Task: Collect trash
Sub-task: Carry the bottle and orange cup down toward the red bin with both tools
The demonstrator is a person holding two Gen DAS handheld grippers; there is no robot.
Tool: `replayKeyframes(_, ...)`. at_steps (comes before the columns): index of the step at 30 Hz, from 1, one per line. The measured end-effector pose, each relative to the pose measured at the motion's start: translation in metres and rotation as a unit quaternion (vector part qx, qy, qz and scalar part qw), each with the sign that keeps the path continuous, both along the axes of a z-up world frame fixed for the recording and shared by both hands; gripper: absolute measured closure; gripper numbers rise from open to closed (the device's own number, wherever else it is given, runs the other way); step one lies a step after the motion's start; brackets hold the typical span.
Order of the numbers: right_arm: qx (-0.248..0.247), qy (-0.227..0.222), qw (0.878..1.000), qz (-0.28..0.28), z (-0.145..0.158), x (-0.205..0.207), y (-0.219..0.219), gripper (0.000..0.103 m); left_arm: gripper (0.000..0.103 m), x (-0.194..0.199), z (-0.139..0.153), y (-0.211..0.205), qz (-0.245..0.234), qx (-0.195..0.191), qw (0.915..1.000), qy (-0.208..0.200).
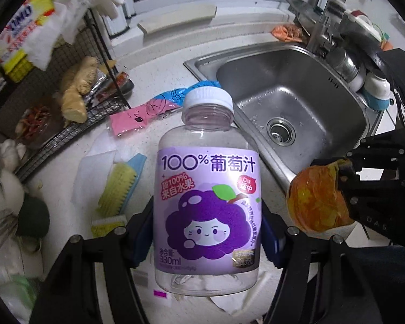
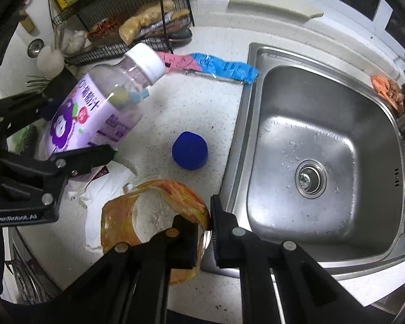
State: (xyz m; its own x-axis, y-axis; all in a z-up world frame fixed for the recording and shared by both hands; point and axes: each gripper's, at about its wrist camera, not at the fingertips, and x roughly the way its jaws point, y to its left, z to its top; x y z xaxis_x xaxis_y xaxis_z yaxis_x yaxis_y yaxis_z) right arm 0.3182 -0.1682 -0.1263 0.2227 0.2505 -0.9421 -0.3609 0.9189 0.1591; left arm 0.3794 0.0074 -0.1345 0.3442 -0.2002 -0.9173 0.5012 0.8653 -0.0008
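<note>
Clamped between the left gripper's [image 1: 206, 239] fingers, an empty clear plastic grape-juice bottle with purple label [image 1: 206, 202] hangs above the speckled white bench [image 2: 191, 108]; the right gripper [image 2: 205, 239] pinches a crumpled orange plastic cup [image 2: 148, 210] (both best kept firmly gripped while carried binward).

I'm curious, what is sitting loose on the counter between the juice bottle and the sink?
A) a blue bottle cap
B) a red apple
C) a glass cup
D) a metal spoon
A: the right wrist view shows a blue bottle cap lying by itself on the speckled counter, with the grape juice bottle to its left and the steel sink to its right.
</note>
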Motion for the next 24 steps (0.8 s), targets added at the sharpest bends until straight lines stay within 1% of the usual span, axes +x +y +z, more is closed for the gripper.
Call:
replayKeyframes(7, 0.026, -0.036, 0.999, 0.006, 0.022, -0.029, -0.026, 0.095, 0.038, -0.049, 0.029, -0.012, 0.03, -0.002, 0.9987, -0.041)
replayKeyframes(13, 0.042, -0.074, 0.996, 0.03, 0.043, -0.071, -0.052, 0.095, 0.038, -0.116, 0.051, -0.036, 0.055, -0.002, 0.9954, -0.078)
replayKeyframes(18, 0.061, -0.094, 0.992, 0.052, 0.05, -0.112, -0.085, 0.095, 0.038, -0.179, 0.055, -0.067, 0.082, -0.001, 0.9918, -0.098)
replayKeyframes(22, 0.053, -0.112, 0.99, 0.069, 0.048, -0.151, -0.117, 0.095, 0.038, -0.225, 0.05, -0.098, 0.096, -0.006, 0.9904, -0.099)
replayKeyframes(24, 0.054, -0.111, 0.99, 0.071, 0.046, -0.167, -0.13, 0.095, 0.038, -0.249, 0.047, -0.113, 0.105, -0.003, 0.9899, -0.095)
